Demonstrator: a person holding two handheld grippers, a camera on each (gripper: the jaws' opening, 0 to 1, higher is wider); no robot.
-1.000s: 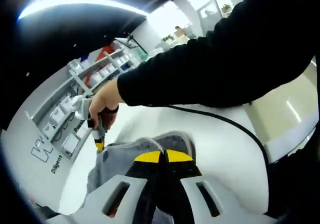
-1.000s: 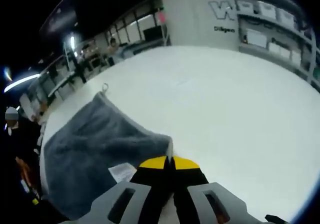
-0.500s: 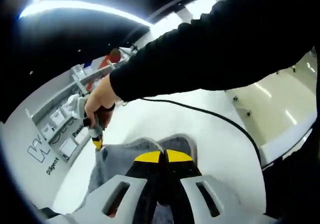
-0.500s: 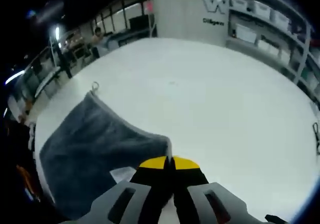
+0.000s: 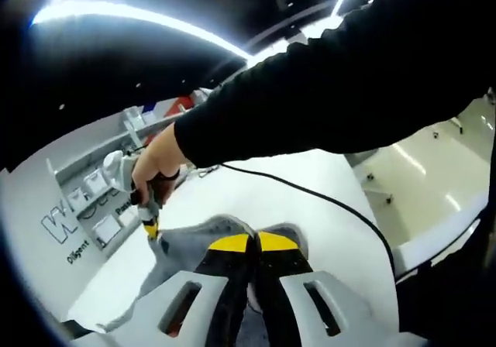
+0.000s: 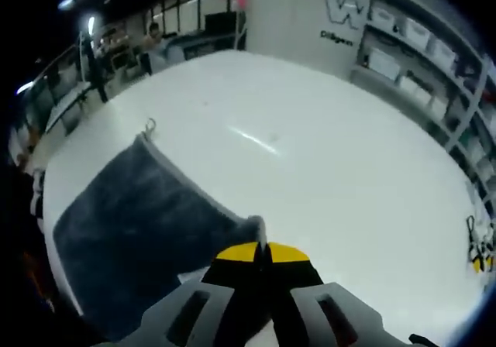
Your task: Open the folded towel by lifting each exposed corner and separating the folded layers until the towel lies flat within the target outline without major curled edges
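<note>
Left gripper [image 5: 253, 242] clamped on a fold of the grey towel [image 5: 203, 237], yellow-tipped jaws pressed together with cloth bunched around them. Ahead and to the left in the left gripper view, the right gripper [image 5: 149, 225] held by a hand [image 5: 159, 159], pinching another part of the same towel edge; a black sleeve [image 5: 333, 91] across the top, a black cable [image 5: 310, 198] trailing over the white table [image 5: 325, 231].

Right gripper [image 6: 263, 252] shut on the towel [image 6: 124, 231] corner in its own view, cloth spreading left over the table [image 6: 325, 176], a hanging loop [image 6: 149, 127] at the far corner, a white label [image 6: 194, 273] just left of the jaws. Shelving [image 6: 434, 60] beyond.
</note>
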